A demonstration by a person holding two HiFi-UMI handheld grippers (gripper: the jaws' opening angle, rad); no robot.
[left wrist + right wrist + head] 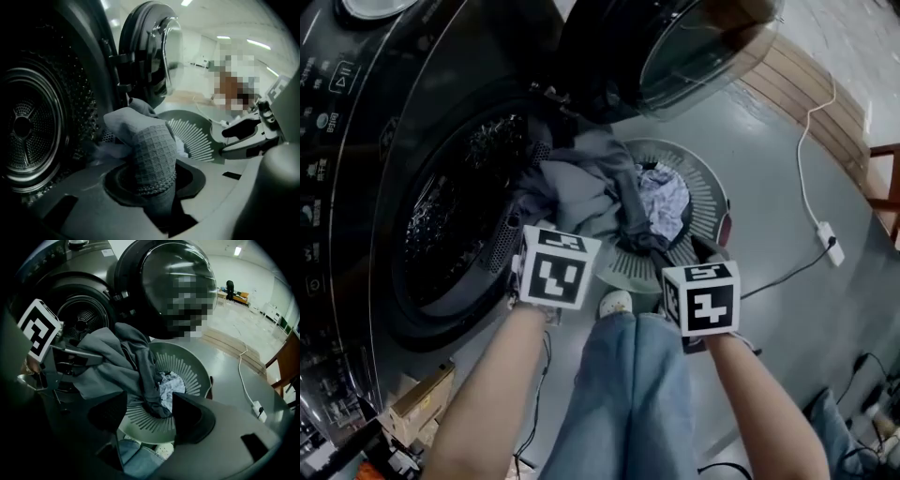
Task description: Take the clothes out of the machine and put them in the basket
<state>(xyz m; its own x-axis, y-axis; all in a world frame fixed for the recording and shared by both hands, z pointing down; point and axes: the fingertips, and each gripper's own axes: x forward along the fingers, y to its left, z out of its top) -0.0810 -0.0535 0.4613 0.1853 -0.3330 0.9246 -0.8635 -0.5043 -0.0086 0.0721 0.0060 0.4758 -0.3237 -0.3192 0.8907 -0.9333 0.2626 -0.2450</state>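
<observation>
A grey waffle-knit garment [586, 192] hangs from the machine's open drum [450, 225] across to the round slotted basket [708, 202] on the floor. My left gripper [551, 253] is at the drum's mouth and is shut on that garment [150, 150], which bunches between its pads. My right gripper [698, 281] hovers over the basket's near rim [187, 366], open with nothing between its fingers [192, 418]. A light patterned cloth [169, 383] lies in the basket, and the grey garment's [112, 357] dark end trails onto it.
The machine's door [675, 47] stands open above the basket. A white cable and power strip [827, 242] lie on the floor to the right, beside wooden planks [806, 89] and a chair [886, 187]. My jeans [623, 394] and shoe [616, 302] are just below the basket. A cardboard box [422, 398] sits lower left.
</observation>
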